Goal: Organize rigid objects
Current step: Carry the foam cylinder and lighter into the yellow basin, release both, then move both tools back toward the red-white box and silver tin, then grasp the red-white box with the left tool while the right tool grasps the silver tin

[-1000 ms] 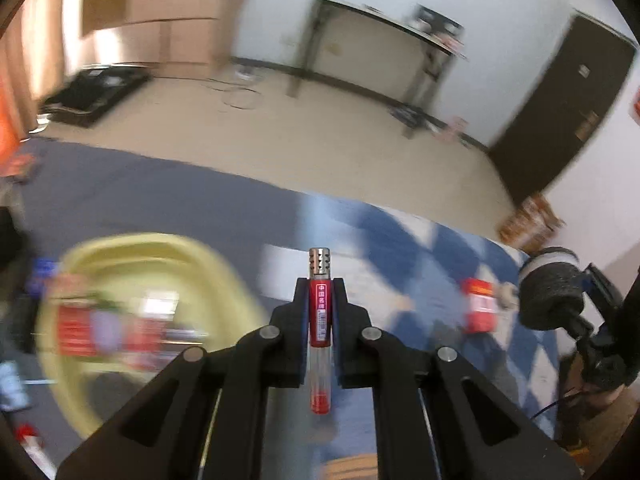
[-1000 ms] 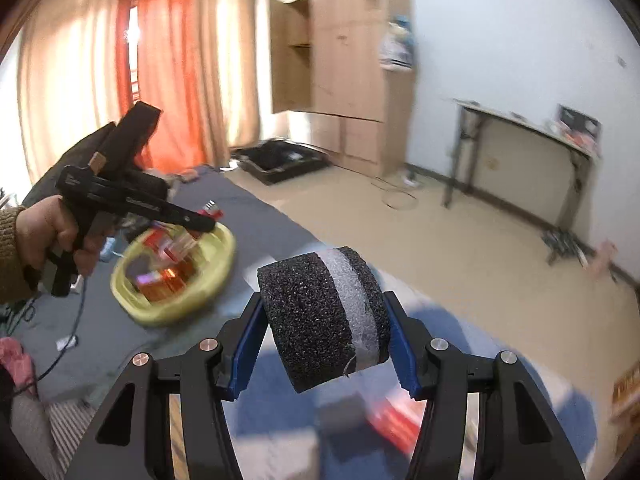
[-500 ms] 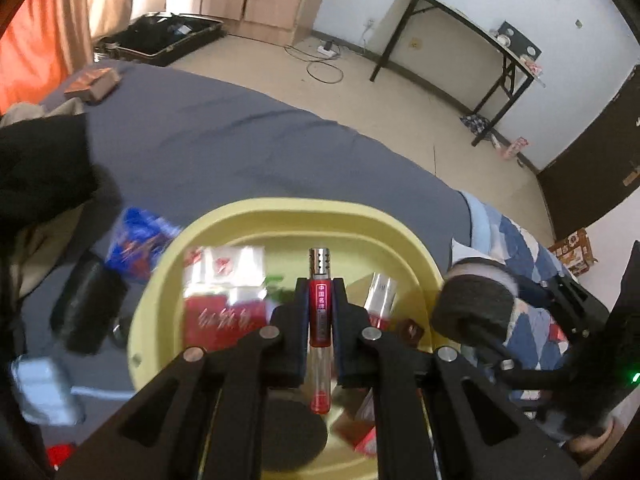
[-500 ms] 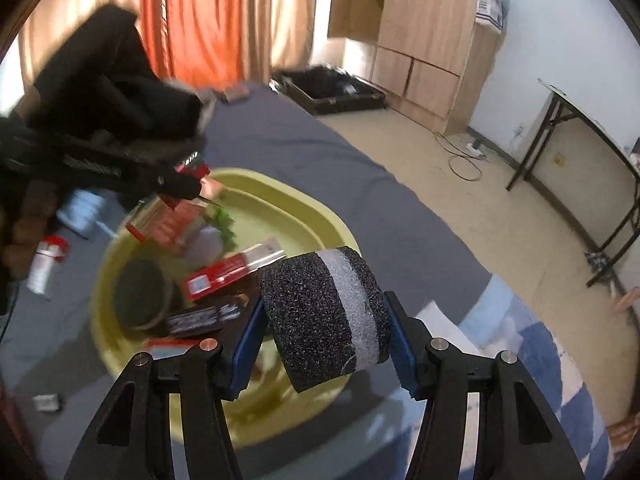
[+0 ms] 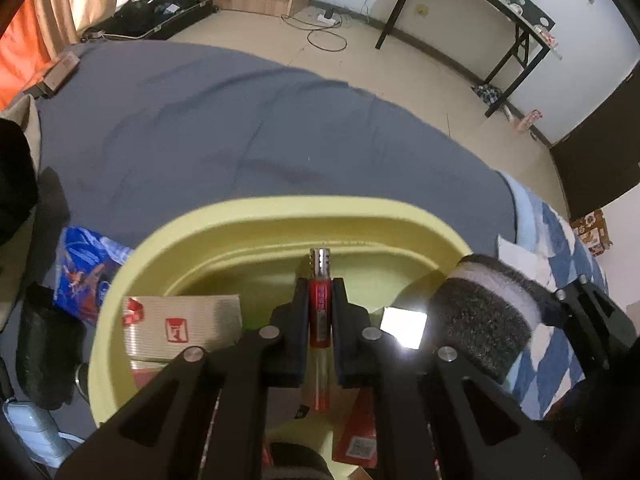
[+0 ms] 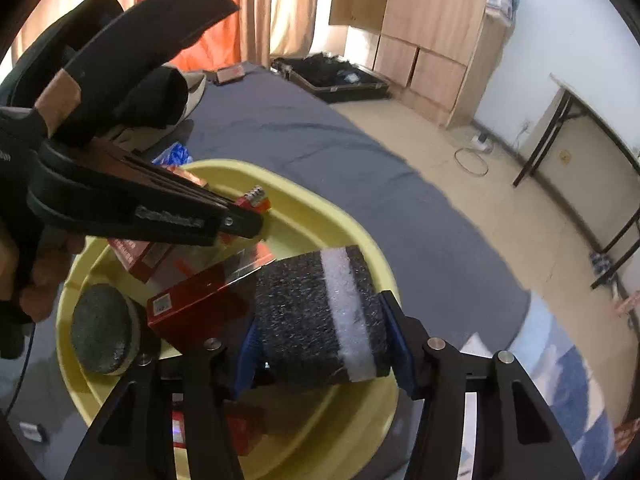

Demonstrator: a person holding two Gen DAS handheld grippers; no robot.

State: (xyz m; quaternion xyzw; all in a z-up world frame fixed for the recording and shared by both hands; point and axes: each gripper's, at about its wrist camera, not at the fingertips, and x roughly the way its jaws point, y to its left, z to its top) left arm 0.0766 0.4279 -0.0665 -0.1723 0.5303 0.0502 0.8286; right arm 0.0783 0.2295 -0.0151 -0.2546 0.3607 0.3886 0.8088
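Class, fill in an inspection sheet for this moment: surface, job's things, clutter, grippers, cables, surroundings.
Surface: grey bedsheet, wrinkled.
Job's things: yellow basin holding red boxes and a dark round pad.
Clutter: blue packet beside the basin; small box at the sheet's far edge.
Grippers: left gripper shut on a red lighter; right gripper shut on a foam roll; both over the basin.
Cables: loose cord on the floor.
Surroundings: folding table, wooden wardrobe, orange curtains.

The hand-held gripper [image 5: 320, 312] hides the basin's [image 5: 280, 208] near contents.
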